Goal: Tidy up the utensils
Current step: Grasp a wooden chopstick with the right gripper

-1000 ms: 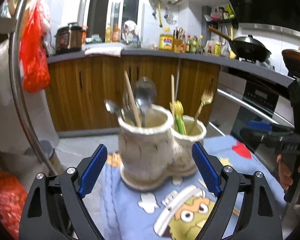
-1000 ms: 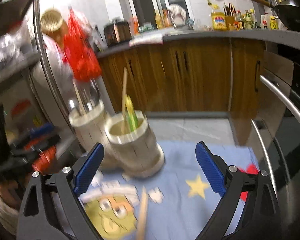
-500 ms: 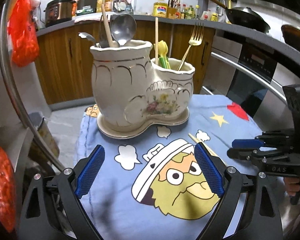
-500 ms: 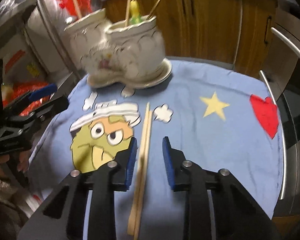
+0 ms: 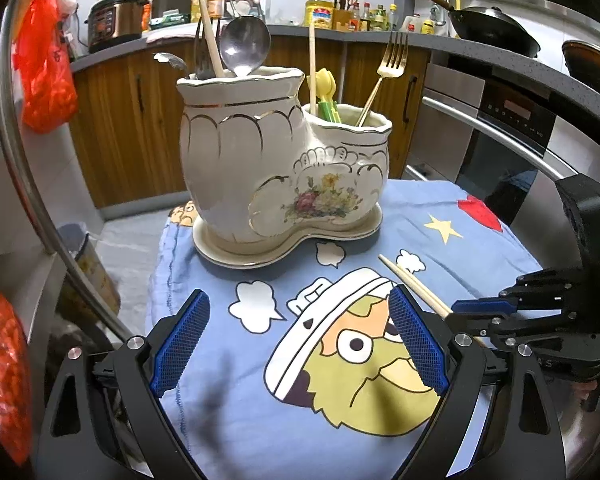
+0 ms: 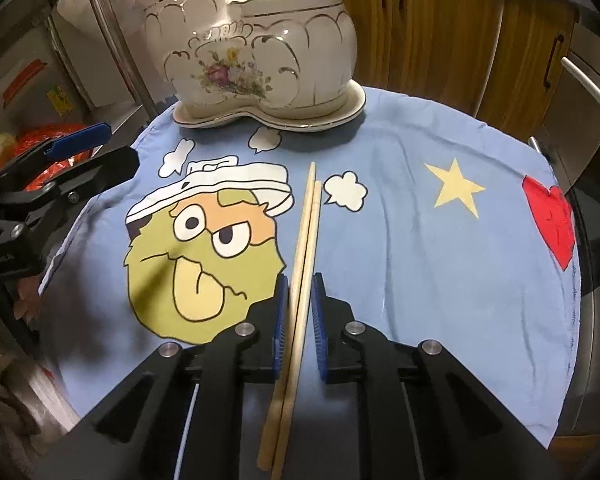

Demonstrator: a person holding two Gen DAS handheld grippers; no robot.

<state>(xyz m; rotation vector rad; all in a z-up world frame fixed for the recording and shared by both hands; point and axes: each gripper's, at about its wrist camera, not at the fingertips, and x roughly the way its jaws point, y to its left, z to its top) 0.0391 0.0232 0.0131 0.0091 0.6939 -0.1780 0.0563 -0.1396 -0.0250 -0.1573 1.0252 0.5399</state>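
A cream ceramic two-cup utensil holder stands at the far side of a blue cartoon cloth; it also shows in the right wrist view. It holds spoons, forks and chopsticks. A pair of wooden chopsticks lies on the cloth. My right gripper has its pads closed against the chopsticks near their middle; it shows in the left wrist view too. My left gripper is open and empty above the cloth's near left part.
Wooden cabinets and a counter with bottles, a rice cooker and a wok lie behind. An oven front with a steel handle is at the right. A red bag hangs at the left. The cloth's edge drops off at left.
My right gripper came down over the chopsticks and closed from wide open onto them. My left gripper drew back from the holder and stayed open.
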